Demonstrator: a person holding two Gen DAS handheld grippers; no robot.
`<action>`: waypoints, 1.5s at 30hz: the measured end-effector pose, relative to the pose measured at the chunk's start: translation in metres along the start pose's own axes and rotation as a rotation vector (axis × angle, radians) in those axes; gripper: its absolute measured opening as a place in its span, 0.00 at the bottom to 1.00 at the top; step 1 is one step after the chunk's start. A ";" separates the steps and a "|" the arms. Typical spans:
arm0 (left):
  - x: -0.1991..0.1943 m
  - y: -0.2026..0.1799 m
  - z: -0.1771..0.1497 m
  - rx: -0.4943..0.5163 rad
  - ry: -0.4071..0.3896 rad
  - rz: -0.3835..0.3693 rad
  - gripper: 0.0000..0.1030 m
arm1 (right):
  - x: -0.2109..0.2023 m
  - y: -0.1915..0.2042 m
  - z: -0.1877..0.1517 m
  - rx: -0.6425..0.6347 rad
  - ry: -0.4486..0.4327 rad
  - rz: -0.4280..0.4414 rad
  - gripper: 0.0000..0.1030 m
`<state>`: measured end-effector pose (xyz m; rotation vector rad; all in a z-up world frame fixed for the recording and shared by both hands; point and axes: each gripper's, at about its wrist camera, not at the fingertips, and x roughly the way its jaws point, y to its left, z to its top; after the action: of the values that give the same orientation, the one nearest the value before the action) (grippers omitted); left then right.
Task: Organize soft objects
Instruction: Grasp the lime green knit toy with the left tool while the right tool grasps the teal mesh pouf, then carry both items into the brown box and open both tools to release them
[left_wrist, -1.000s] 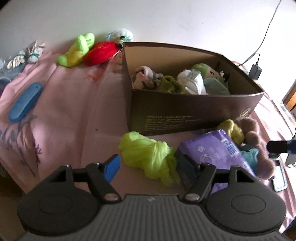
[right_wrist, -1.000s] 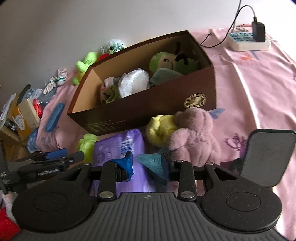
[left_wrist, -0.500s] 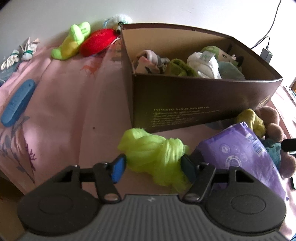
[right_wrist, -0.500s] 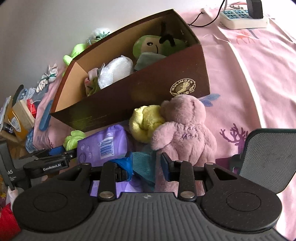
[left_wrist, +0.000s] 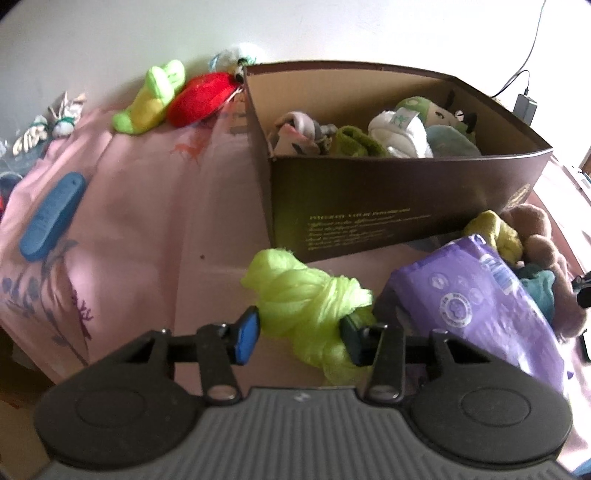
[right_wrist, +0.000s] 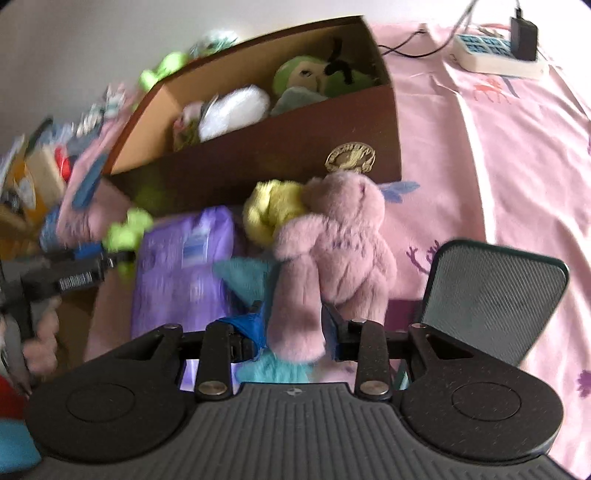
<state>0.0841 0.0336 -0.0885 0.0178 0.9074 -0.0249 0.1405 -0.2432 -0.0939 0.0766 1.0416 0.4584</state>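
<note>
A lime green cloth bundle (left_wrist: 303, 295) lies on the pink sheet in front of the brown box (left_wrist: 388, 206). My left gripper (left_wrist: 299, 336) is shut on it, with both pads pressed into its sides. The box holds several soft toys and cloths. In the right wrist view a pink plush bear (right_wrist: 340, 236) lies against the box front (right_wrist: 258, 155), beside a yellow soft toy (right_wrist: 269, 210). My right gripper (right_wrist: 291, 328) is partly open. The bear's leg fills the gap between its fingers. A teal cloth (right_wrist: 243, 275) lies under the bear and a purple pack (left_wrist: 472, 295) beside it.
A green plush (left_wrist: 151, 99) and a red plush (left_wrist: 201, 98) lie by the wall left of the box. A blue case (left_wrist: 51, 218) rests on the sheet at the left. A dark mesh pad (right_wrist: 491, 299) sits right of the bear. A power strip (right_wrist: 495, 55) is far right.
My left gripper moved forward and its fingers closed onto the lime cloth. My right gripper shifted right from over the teal cloth onto the bear's leg, its finger gap unchanged.
</note>
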 end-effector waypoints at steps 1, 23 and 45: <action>-0.002 -0.001 -0.001 0.008 -0.003 0.001 0.45 | 0.000 0.002 -0.004 -0.022 0.012 -0.019 0.16; -0.046 -0.014 -0.023 0.022 -0.078 -0.025 0.45 | 0.060 0.024 -0.018 0.035 0.020 -0.108 0.17; -0.085 -0.023 -0.011 0.043 -0.126 -0.044 0.46 | -0.027 0.011 -0.055 -0.047 0.017 0.012 0.00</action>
<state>0.0227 0.0117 -0.0281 0.0361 0.7816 -0.0859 0.0794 -0.2527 -0.0975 0.0371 1.0467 0.4952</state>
